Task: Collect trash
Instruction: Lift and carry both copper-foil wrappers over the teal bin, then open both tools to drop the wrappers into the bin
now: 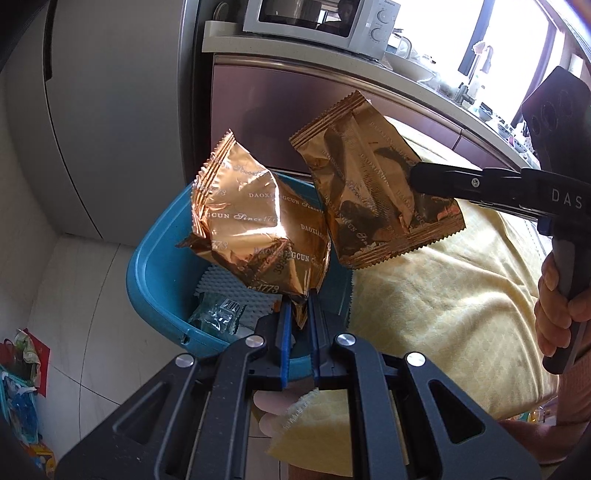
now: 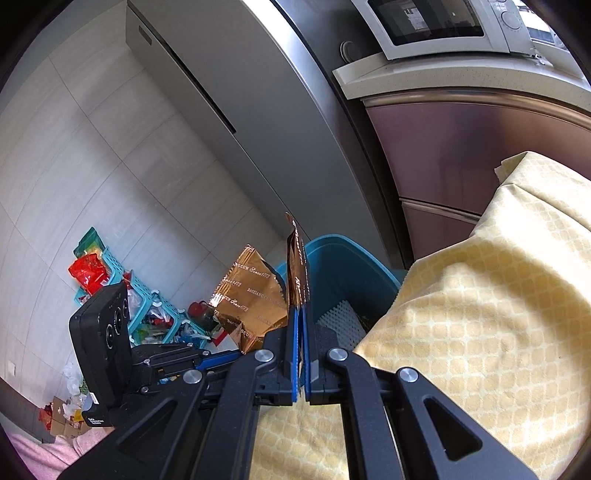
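Each gripper, left (image 1: 298,295) and right (image 2: 300,314), is clenched on a foil wrapper (image 1: 258,221) (image 2: 297,266), poised above the bin (image 1: 155,266) for dropping.

Microwave (image 1: 314,18) on counter, grey cabinets (image 2: 207,85), tiled floor (image 1: 74,295).

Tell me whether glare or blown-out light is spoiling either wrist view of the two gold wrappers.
Left wrist view: sunlit glare streaks the left gripper's gold wrapper, window blown white, print still legible. Right wrist view: even light, no glare; the right gripper's wrapper shows edge-on; strong fisheye bending at edges.
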A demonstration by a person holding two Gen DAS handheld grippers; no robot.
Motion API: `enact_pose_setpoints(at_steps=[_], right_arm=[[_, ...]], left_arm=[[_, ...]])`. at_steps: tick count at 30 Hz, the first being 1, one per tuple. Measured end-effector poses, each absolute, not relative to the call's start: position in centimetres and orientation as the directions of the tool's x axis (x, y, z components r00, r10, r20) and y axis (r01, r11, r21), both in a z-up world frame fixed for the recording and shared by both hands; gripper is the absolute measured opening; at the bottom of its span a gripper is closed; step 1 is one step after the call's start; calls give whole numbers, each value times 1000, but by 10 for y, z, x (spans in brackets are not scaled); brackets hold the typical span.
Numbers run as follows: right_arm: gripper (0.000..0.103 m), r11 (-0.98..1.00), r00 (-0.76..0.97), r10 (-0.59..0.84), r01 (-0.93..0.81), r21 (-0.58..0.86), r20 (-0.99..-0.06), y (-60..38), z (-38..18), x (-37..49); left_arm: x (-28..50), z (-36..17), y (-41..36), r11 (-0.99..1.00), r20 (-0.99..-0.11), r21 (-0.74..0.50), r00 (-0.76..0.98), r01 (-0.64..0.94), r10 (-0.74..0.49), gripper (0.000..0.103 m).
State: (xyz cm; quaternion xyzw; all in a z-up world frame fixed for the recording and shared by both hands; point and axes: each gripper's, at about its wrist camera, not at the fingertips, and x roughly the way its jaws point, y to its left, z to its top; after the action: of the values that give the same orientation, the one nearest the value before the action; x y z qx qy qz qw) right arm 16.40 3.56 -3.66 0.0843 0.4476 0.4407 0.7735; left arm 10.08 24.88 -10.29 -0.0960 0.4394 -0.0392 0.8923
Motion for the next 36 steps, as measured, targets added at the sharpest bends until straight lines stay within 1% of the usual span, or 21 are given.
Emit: enact_pose_setpoints(at_steps=[16, 24, 30, 32, 36], right_arm=[[2, 626, 177, 710, -603, 495, -682, 62, -60, 177], [2, 641, 162, 686, -595, 485, -709, 81, -73, 182], [11, 658, 160, 670, -579, 481, -725, 88, -78, 182], [17, 660, 165, 672, -575, 482, -722, 86, -77, 181], [18, 664, 168, 672, -568, 487, -721, 82, -78, 181]], left_arm=[[117, -139, 255, 972, -813, -228, 560, -51, -161, 10], [122, -150, 257, 965, -814, -250, 555, -75, -168, 10], [116, -148, 256, 962, -802, -264, 570, -73, -177, 10], [116, -145, 255, 960, -798, -269, 576, -73, -180, 10], [111, -138, 253, 960, -785, -270, 593, -68, -179, 10]])
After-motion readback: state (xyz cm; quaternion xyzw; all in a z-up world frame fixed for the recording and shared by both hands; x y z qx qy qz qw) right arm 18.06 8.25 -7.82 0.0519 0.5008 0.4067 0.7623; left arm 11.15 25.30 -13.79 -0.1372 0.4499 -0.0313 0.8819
